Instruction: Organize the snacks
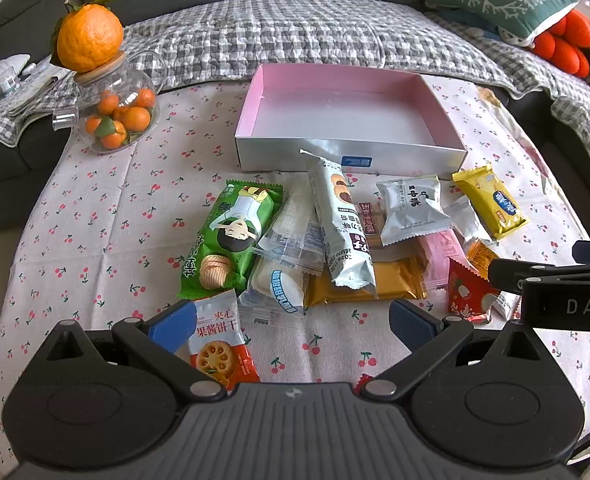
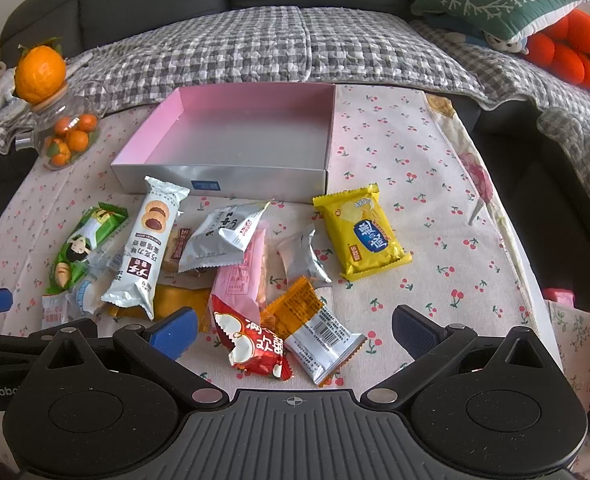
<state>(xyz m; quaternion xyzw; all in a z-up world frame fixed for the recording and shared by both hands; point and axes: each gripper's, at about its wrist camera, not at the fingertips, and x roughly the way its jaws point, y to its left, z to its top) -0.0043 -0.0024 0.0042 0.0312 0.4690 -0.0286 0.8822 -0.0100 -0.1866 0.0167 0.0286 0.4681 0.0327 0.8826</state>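
1. Holding my left gripper (image 1: 293, 326) low over the cherry-print tablecloth (image 1: 95, 220), I have its jaws spread wide with nothing between them; the blue pad of one finger (image 1: 173, 326) lies just beside a red-and-white biscuit packet (image 1: 221, 346).
2. My right gripper (image 2: 293, 332) is likewise spread and empty (both sets of pads are clear of any wrapper), hovering above a red sweet packet (image 2: 255, 344) and an orange-and-silver sachet (image 2: 315, 328) that sit between its fingers.
3. Just ahead of my left jaws lies the main heap: a green cracker pack (image 1: 227, 240), clear-wrapped white cakes (image 1: 283, 256), a long silver cookie pack (image 1: 345, 224) tilted across a flat golden packet (image 1: 391, 280).
4. Ahead of my right jaws, a pink wafer pack (image 2: 241, 272) leans under a silver pouch (image 2: 225, 236), with a small crumpled foil packet (image 2: 303, 258) beside it.
5. Further off to the right of those, a yellow chip bag (image 2: 361, 234) lies on its own.
6. Beyond the heap stands the open pink-lined box (image 1: 349, 160), nothing inside it, its near wall touching the tip of the cookie pack.
7. Far to my left, a glass jar of small oranges (image 1: 115, 116) carries a big orange (image 1: 89, 36) on its lid.
8. Behind everything runs a checked blanket (image 1: 295, 32) over a sofa.
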